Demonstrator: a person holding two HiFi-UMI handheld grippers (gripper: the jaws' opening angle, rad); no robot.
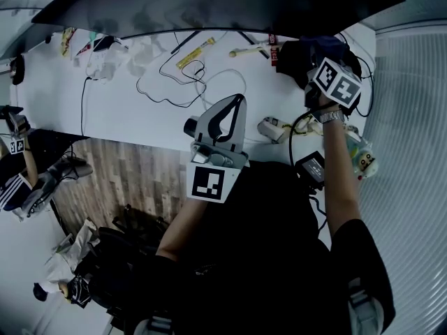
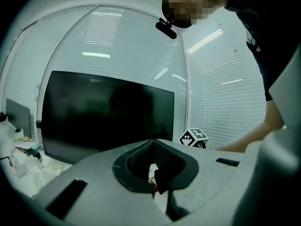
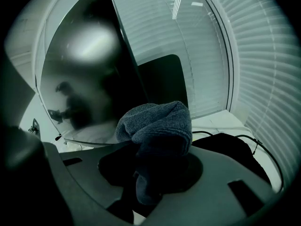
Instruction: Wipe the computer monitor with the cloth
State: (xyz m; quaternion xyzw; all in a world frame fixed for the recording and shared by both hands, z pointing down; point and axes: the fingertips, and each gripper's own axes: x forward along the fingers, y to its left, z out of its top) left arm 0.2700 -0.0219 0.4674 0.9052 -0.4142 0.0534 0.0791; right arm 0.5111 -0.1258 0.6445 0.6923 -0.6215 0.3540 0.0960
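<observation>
No words, brands or numbers are legible; the left tongs' cube (image 1: 207, 184) and the right tongs' cube (image 1: 336, 82) bear only black-and-white squares.

- Left gripper (image 1: 236, 107): held above the near edge of the desk (image 1: 126, 110), arm bent, jaws together with nothing between them.
- Right gripper (image 3: 157, 166): arm stretched toward the desk's far right corner, jaws clamped on a bunched cloth (image 3: 157, 121).

Monitor (image 1: 209, 5) at back of desk (image 1: 126, 110), cables (image 1: 183, 75) before it, cloth (image 3: 157, 126) at its right end
</observation>
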